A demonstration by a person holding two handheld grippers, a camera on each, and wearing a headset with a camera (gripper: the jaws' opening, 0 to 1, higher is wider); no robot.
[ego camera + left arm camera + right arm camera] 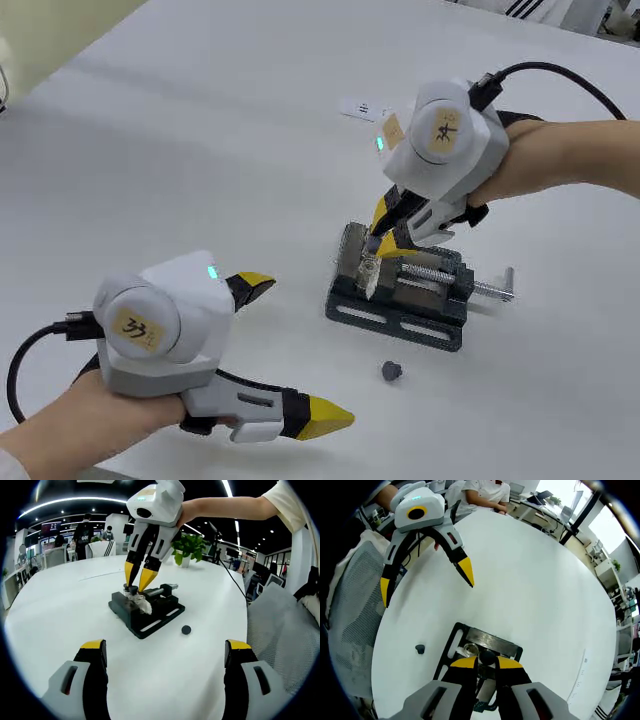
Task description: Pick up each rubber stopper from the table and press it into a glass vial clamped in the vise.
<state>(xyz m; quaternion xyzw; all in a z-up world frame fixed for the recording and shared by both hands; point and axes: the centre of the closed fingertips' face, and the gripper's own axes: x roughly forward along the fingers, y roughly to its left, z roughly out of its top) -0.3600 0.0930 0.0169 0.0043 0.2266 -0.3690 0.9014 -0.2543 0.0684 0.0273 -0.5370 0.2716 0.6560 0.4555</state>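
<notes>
Fingers [465,663] of the right gripper [487,663] are drawn close, pinching a dark stopper [487,656] between their yellow tips, right over the vise [496,643]. Just beside the stopper, the clear rim of the vial [469,650] shows between the vise's blocks, so the plug looks slightly off the mouth. Whether it has entered at all I cannot tell.

To do this step well, I judge it should first be centred over the rim and kept upright. It should then be pushed straight down along the vial's axis with steady, modest force, since a tilted push could jam the plug or crack the glass. Release only once it sits level.

Farther out, the left gripper [295,350] hovers above the table [200,150] with its 2 fingers spread wide, holding nothing, well apart from the vise. 1 spare stopper [391,371] lies on the table near the vise's base, between the 2 grippers.
</notes>
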